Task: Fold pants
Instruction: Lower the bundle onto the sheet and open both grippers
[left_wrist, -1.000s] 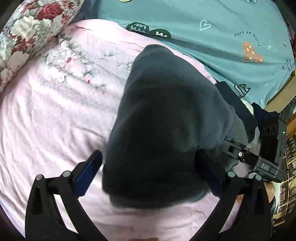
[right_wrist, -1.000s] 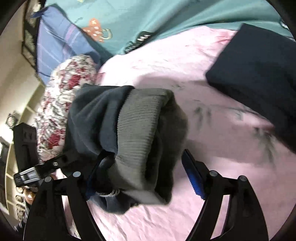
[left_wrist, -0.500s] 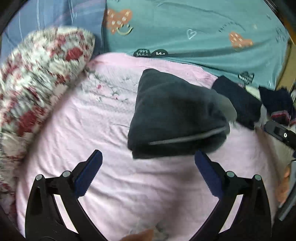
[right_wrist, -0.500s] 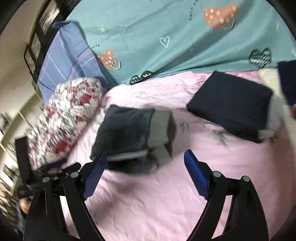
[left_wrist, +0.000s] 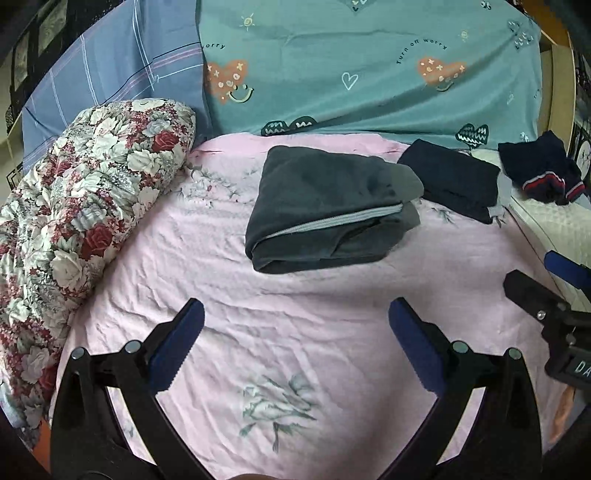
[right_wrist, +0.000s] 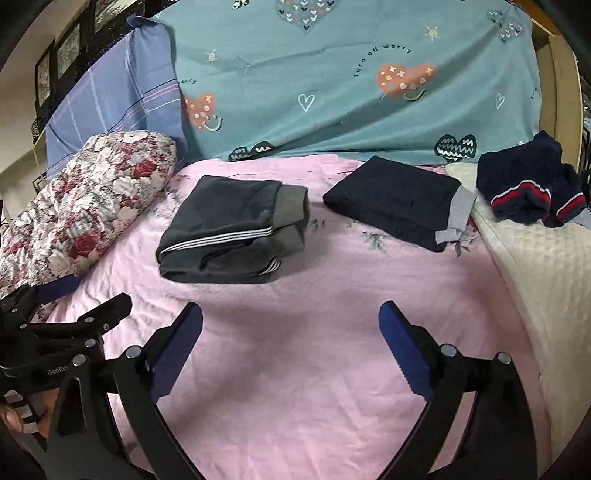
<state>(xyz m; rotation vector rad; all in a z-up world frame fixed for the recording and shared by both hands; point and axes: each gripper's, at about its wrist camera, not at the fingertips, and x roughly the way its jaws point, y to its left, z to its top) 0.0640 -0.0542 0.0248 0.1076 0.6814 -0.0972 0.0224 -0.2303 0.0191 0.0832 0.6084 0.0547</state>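
Dark grey pants (left_wrist: 325, 206) (right_wrist: 232, 229) with white side stripes and a grey ribbed waistband lie folded into a thick square on the pink sheet (left_wrist: 295, 332) (right_wrist: 314, 332). My left gripper (left_wrist: 295, 350) hangs open well short of them, nothing between its blue pads. My right gripper (right_wrist: 290, 349) is also open and empty, pulled back from the pants. Each gripper shows at the edge of the other's view: the right one (left_wrist: 554, 288), the left one (right_wrist: 62, 302).
A second folded navy garment (left_wrist: 454, 181) (right_wrist: 399, 201) lies to the right of the pants. A crumpled navy piece with red and white trim (right_wrist: 528, 192) sits on a white quilted pad (right_wrist: 546, 280). A floral pillow (left_wrist: 81, 214) borders the left; a teal sheet (left_wrist: 369, 66) hangs behind.
Both grippers have let go of the dark grey pants and drawn back and up. The pants, bunched between the jaws a second ago, now lie folded on the sheet.
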